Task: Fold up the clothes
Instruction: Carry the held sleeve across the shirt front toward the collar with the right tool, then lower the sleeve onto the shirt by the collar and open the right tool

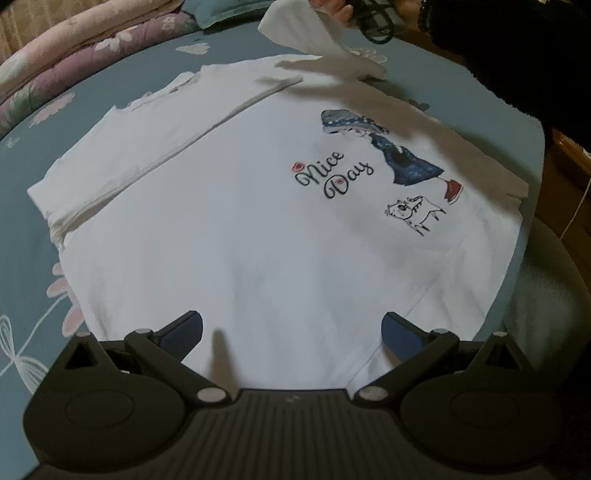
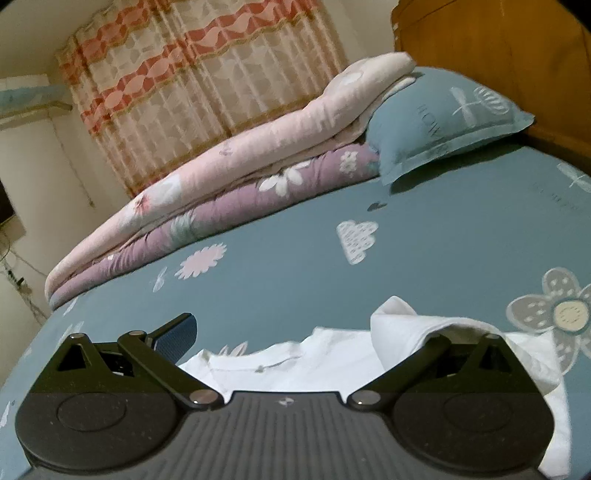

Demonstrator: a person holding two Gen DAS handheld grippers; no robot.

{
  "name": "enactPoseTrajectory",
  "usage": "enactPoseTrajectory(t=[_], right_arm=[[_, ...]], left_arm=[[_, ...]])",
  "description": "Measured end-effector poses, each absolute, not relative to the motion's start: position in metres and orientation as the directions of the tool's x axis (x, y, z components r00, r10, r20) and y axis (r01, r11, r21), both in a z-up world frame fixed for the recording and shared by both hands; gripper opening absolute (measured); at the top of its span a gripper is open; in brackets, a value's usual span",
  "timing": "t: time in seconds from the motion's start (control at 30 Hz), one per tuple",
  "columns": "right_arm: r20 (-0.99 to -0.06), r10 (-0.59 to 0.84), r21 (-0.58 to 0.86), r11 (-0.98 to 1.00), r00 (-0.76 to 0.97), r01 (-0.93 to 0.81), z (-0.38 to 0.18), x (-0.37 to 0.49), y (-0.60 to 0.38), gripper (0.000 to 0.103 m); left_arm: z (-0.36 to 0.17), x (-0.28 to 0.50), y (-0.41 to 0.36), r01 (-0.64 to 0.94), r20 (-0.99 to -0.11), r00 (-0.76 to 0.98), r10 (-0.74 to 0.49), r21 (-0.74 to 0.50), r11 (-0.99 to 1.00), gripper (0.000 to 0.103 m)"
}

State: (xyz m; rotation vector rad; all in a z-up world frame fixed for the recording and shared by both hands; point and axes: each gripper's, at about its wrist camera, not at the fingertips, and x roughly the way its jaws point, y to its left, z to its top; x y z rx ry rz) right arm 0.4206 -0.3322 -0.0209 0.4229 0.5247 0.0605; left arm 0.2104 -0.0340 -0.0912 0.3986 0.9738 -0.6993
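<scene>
A white T-shirt (image 1: 229, 229) with a "Nice Day" print (image 1: 332, 175) lies spread on the teal bedsheet (image 1: 22, 229). Its left side is folded inward along a long crease. My left gripper (image 1: 293, 328) hovers over the near hem, open, with nothing between its fingers. At the far end a hand holds my right gripper (image 1: 373, 22), with a white sleeve (image 1: 306, 37) lifted off the bed beside it. In the right wrist view my right gripper (image 2: 291, 332) stands open. The sleeve (image 2: 410, 328) drapes over and hides its right finger, while the left finger (image 2: 181, 332) is bare.
Folded pink and purple quilts (image 2: 207, 206) and a teal pillow (image 2: 443, 122) lie at the far side of the bed, below a curtain (image 2: 192, 85) and a wooden headboard (image 2: 498, 48). The bed's edge (image 1: 532, 206) runs down the right. A dark sleeve (image 1: 517, 55) reaches in.
</scene>
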Motion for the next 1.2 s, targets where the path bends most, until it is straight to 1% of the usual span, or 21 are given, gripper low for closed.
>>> enactPoseTrajectory(t=[0.23,0.37,0.8,1.03,1.2], right_arm=[[-0.486,0.213,0.394,0.919,0.848,-0.006,-0.031,0.432,-0.297,0.103],[-0.475,0.248,0.403,0.914,0.844,-0.042,-0.030,0.435,-0.281,0.103],[-0.468,0.354,0.407,0.900,0.810,-0.158,-0.027,0.446,-0.232,0.103],[-0.503,0.388,0.360,0.906,0.773,-0.221,-0.035,0.446,-0.204,0.103],[-0.548,0.401,0.319,0.912,0.735,-0.259,-0.045,0.446,-0.189,0.103]], left_arm=[[-0.097,0.209,-0.027,0.664,-0.871,0.362,-0.331,-0.009,0.748,0.102],[-0.098,0.209,-0.027,0.652,-0.874,0.359,-0.328,-0.016,0.758,0.102],[-0.098,0.206,-0.031,0.650,-0.874,0.345,-0.343,-0.041,0.759,0.102],[-0.101,0.204,-0.031,0.648,-0.875,0.339,-0.347,-0.050,0.760,0.102],[-0.102,0.205,-0.029,0.644,-0.874,0.340,-0.348,-0.054,0.763,0.102]])
